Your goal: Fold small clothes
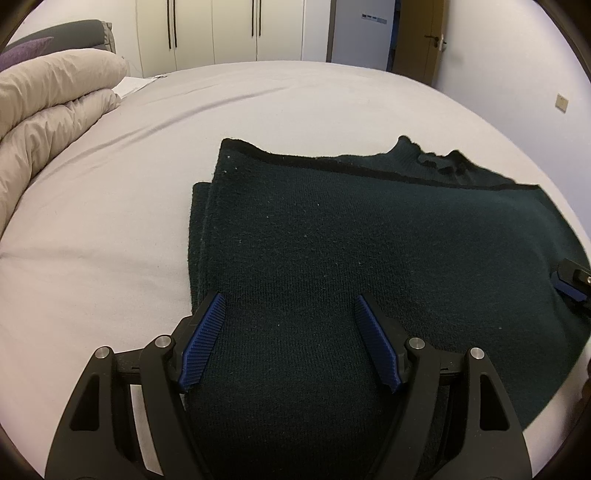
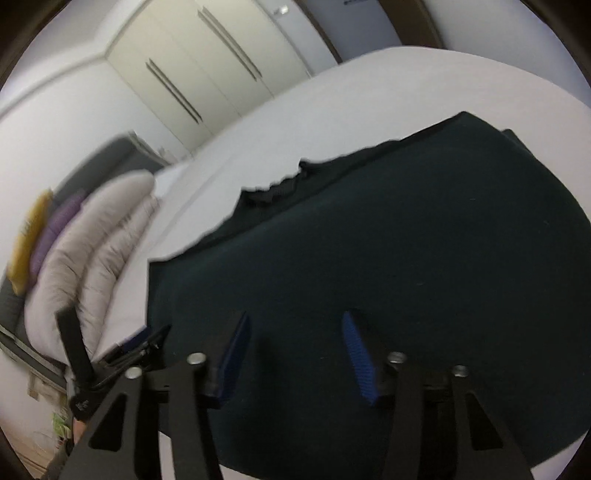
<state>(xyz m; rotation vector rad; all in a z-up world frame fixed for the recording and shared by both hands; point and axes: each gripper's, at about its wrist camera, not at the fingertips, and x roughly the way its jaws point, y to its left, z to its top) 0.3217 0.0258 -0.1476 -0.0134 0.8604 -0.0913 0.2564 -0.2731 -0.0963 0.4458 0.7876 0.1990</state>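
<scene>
A dark green knit sweater (image 1: 369, 240) lies partly folded on a pale bed sheet (image 1: 110, 221), one layer doubled over another, with its ribbed collar (image 1: 436, 158) showing at the far edge. The left gripper (image 1: 291, 332) hovers over the near part of the sweater with its blue ribbed pads (image 1: 207, 332) spread wide and nothing pinched between them. The right gripper (image 2: 295, 354) is also over the sweater, its pads apart and released; its picture is blurred, so whether the tips brush the knit cannot be told. In the left view the right gripper's tip shows at the far right, on or just above the cloth. A rolled beige duvet (image 1: 51, 110) sits at the head of the bed, with cream wardrobe doors (image 1: 221, 29) behind. Judging from this, the risk is that a grab takes only the top layer, so the fold slides apart, or that uneven pulls by the two hands skew the edges; the loose knit could also snag on the ribbed pads. No brand or readable writing appears; a small label on a far door is too small to read.
</scene>
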